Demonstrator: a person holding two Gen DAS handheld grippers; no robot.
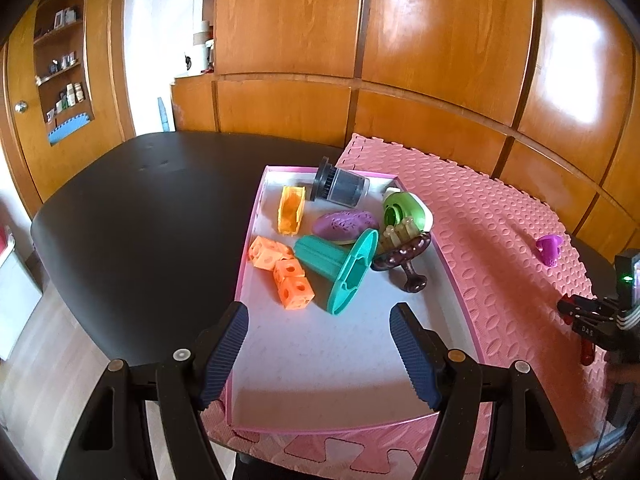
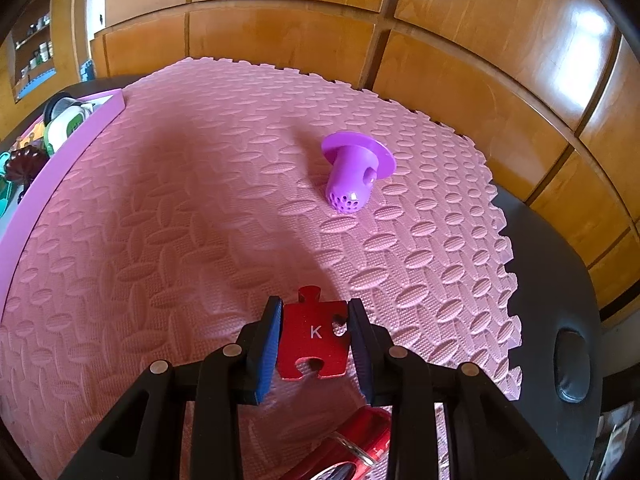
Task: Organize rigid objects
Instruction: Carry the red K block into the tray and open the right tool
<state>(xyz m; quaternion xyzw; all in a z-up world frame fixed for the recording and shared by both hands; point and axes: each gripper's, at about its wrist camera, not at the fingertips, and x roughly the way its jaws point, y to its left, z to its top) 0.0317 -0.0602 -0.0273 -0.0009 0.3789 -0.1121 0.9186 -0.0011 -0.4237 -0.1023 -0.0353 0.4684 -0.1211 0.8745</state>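
Right gripper [image 2: 316, 332] clamped on red puzzle piece [image 2: 312, 338] marked K, low over pink mat [image 2: 180, 240]. Purple strainer [image 2: 354, 172] lies on mat ahead, apart. Left gripper [image 1: 320, 354] jaws wide apart, holding nothing, above near end of tray [image 1: 340, 380]. Teal spool [image 1: 340, 268], orange cubes [image 1: 282, 270] grouped at tray's far end.

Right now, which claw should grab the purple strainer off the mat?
Left, probably. The left claw is open and empty over the tray, though farther away. The right claw faces the purple strainer on the mat but is shut on a red puzzle piece.
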